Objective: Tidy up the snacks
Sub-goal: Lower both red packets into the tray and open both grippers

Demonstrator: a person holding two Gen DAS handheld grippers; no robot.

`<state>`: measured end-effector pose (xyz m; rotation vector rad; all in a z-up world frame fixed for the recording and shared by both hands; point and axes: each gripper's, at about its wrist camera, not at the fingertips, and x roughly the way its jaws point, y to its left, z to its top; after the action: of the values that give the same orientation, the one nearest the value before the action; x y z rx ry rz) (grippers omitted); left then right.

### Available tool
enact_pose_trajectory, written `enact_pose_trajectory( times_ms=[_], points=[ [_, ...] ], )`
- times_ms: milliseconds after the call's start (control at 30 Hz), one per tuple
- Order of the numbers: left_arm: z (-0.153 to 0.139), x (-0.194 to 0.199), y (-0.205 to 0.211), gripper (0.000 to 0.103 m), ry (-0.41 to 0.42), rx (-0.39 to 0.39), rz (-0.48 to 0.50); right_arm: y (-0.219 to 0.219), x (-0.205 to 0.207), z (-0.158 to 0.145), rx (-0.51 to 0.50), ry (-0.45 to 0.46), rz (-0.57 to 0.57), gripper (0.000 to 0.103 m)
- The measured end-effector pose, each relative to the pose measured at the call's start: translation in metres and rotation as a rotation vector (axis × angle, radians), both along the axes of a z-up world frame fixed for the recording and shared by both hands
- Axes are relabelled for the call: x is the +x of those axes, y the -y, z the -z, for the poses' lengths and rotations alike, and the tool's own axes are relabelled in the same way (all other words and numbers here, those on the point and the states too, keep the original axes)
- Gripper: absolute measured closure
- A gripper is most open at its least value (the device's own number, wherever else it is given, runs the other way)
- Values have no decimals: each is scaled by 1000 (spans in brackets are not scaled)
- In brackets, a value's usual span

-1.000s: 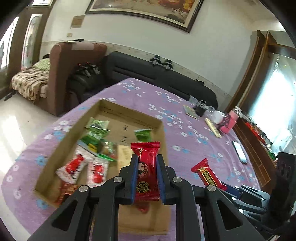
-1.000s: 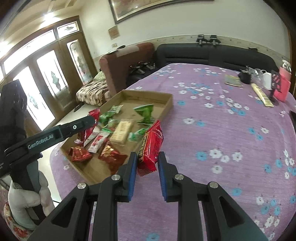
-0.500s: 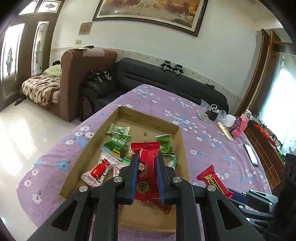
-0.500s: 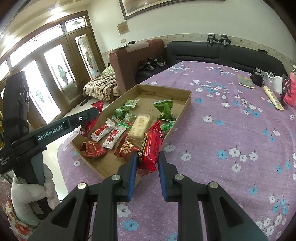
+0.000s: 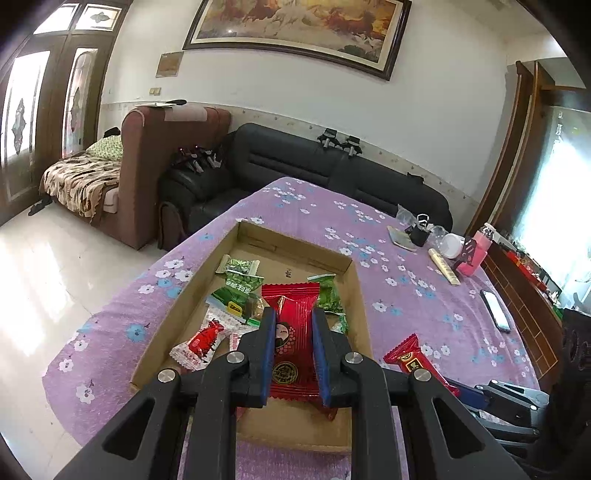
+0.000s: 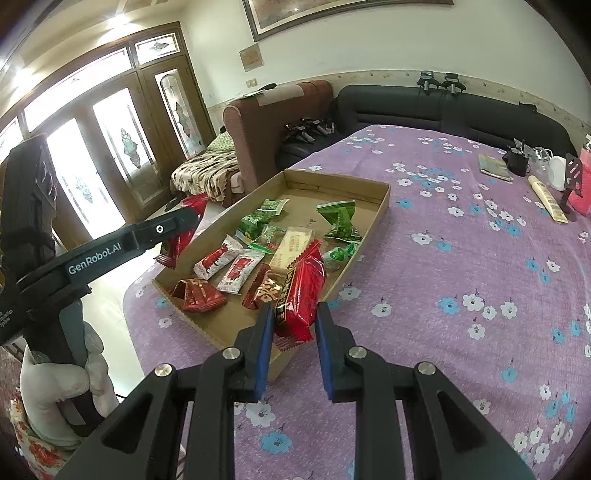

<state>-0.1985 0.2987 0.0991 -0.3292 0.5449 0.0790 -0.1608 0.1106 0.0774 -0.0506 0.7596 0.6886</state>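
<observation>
Purple counter: your hand-held grippers point(image 5: 293, 354) point(image 6: 293, 341) have pulled back from box point(image 5: 360, 314), each clamping red snack point(image 5: 291, 332) point(image 6: 301, 295); neither dropped yet.

place: home living room | sofa point(image 5: 332, 173), armchair point(image 5: 155, 155) (blanket-draped), painting point(image 5: 295, 29)

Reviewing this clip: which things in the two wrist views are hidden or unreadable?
- Left wrist: the cardboard tray's near end, hidden by the left gripper and its red packet.
- Left wrist: small print on the green packets, too small.
- Right wrist: the red packet's lower end, behind the right gripper.
</observation>
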Motion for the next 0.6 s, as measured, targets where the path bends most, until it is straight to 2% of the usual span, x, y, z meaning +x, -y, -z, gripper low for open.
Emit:
enact_pose_trajectory(
  times_ms=[367,600],
  points=[
    [1,-17,-31,84,12,-19,-72,-4,-4,1,-2,-3,-7,81],
    [11,-20,-49,84,-7,-35,-106,-22,-6,7,-26,-13,-54,81]
  ],
)
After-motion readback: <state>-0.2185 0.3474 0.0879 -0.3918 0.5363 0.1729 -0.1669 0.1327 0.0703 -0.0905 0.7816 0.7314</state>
